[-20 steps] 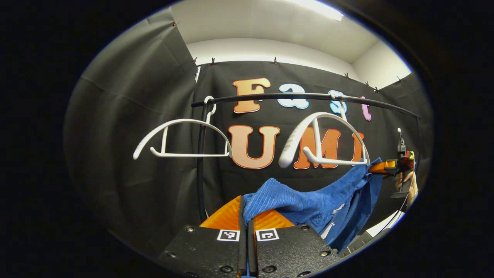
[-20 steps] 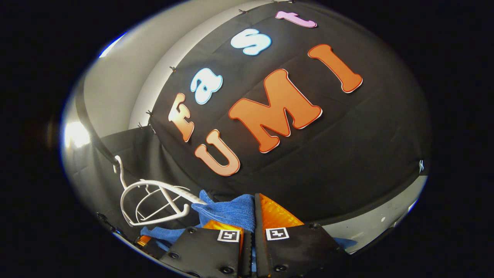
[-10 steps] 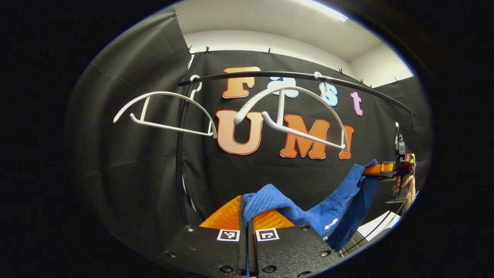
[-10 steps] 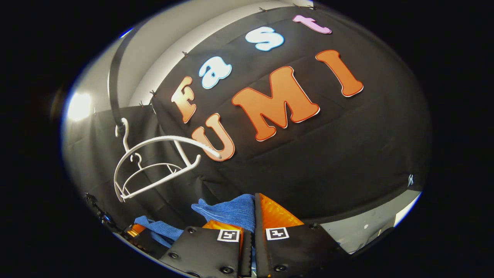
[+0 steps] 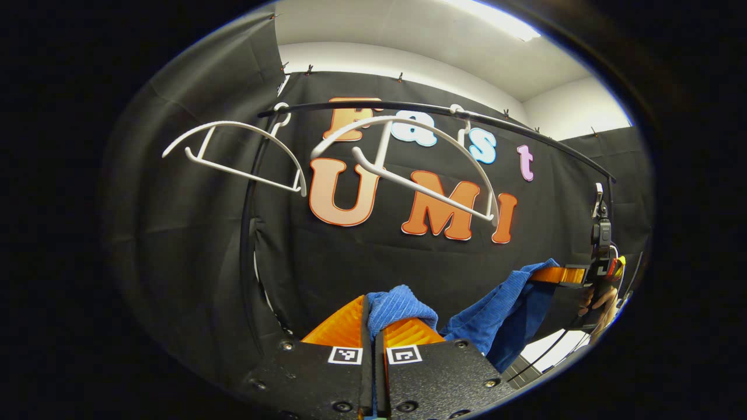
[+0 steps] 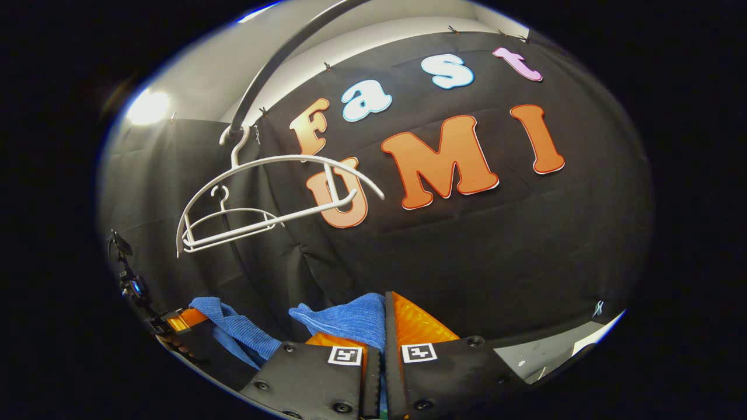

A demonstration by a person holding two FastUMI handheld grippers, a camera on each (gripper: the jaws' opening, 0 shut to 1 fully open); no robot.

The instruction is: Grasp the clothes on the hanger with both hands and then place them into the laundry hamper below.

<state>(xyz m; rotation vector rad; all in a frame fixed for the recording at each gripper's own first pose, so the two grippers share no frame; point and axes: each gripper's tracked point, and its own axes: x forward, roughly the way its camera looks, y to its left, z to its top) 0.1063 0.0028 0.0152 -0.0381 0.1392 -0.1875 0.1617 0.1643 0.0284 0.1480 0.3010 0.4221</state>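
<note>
A: Where is the blue garment sitting right now?

B: It is hanging slack between the two grippers at the lower middle and lower right of the left gripper view, its long axis running from one to the other, clear below the white hangers on the rail.

A: And the fingers?

B: The left gripper is pinching one bunched end, closed nearly to nothing. The right gripper is clamping the other end likewise, at the bottom centre of its frame. Neither is nearer; both are sharing the load. I judge that lowering comes next, though I cannot see the hamper.
</note>
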